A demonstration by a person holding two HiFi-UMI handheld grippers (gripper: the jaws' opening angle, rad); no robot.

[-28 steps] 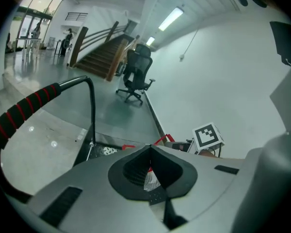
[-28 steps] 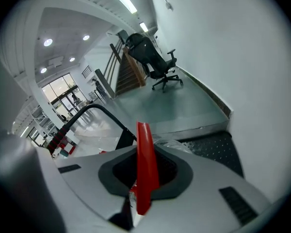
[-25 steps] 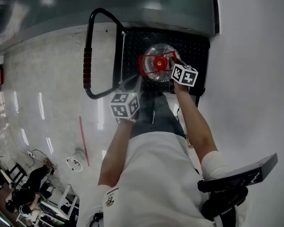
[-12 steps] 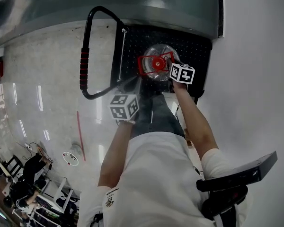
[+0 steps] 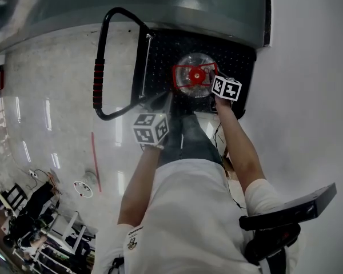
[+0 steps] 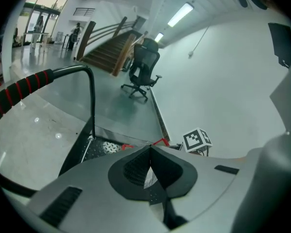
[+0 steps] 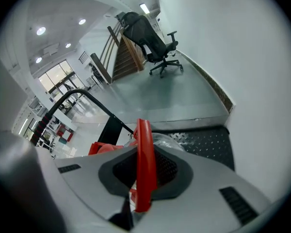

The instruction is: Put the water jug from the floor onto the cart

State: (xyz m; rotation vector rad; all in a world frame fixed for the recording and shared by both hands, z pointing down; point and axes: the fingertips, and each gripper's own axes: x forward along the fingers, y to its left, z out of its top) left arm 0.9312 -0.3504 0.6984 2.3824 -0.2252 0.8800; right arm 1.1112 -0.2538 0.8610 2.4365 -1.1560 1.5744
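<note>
Though nearly together, right fingers tight on red jug handle.

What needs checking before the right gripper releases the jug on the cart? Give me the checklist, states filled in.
1. Right gripper shut on the jug's red handle: ok.
2. Water jug over the cart deck, inside its edges: ok.
3. Jug bottom seated on the deck: cannot tell.
4. Left gripper shut, empty, apart from the jug: ok.
5. Push handle clear of the jug: ok.
</note>
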